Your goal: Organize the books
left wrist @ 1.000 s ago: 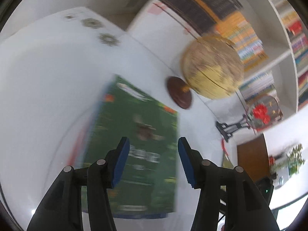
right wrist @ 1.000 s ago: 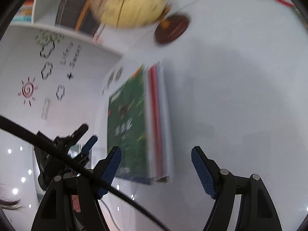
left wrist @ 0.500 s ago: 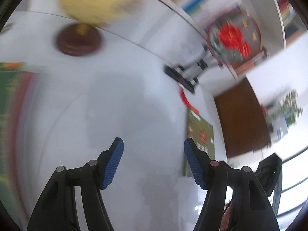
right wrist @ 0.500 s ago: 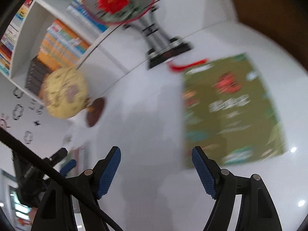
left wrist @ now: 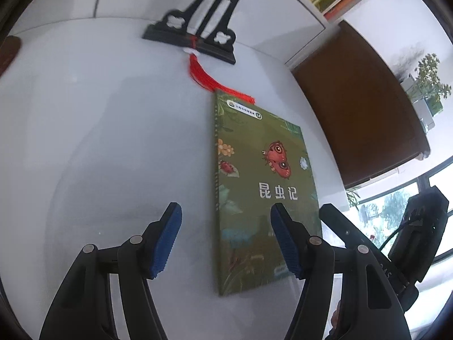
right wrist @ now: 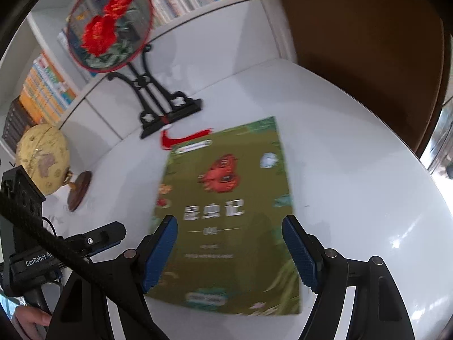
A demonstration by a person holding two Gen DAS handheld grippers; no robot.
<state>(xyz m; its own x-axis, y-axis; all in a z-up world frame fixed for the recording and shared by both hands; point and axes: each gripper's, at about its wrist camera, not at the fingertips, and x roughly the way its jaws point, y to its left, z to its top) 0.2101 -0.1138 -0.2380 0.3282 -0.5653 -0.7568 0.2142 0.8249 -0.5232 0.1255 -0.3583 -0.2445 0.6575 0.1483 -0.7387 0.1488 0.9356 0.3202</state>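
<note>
Left gripper [left wrist: 223, 242]: blue ridged pads spread apart, nothing pinched between them. Only one pad [left wrist: 284, 243] hanging over the near part of the flat green picture book with a red butterfly on its cover [left wrist: 260, 187]; the other pad over bare table.

Right gripper [right wrist: 229, 253]: pads wide apart too, nothing held. Both pads poised above the near end of that same book, one on each side of the cover.

Book lying flat on the round glossy white table [left wrist: 113, 130], close to its right edge, far end almost at the red silk tassel [left wrist: 209, 80]. Black carved wooden stand [left wrist: 195, 35] just behind the tassel, near the back edge, holding up a round fan with red flowers [right wrist: 110, 25]. Yellowish globe on a brown round foot [right wrist: 42, 160] further along the back edge, well apart from the book.

Possible trouble:
- Thin book flat on a slick top, so likely hard to get a pad under; could slide away instead of lifting.
- A push forward could shove it into the tassel and stand, maybe tipping the fan.
- A sideways push could send it off the right edge.
- Pinching only the cover could let the pages flop open.
- Two grippers close together, so a bump between them possible.
</note>
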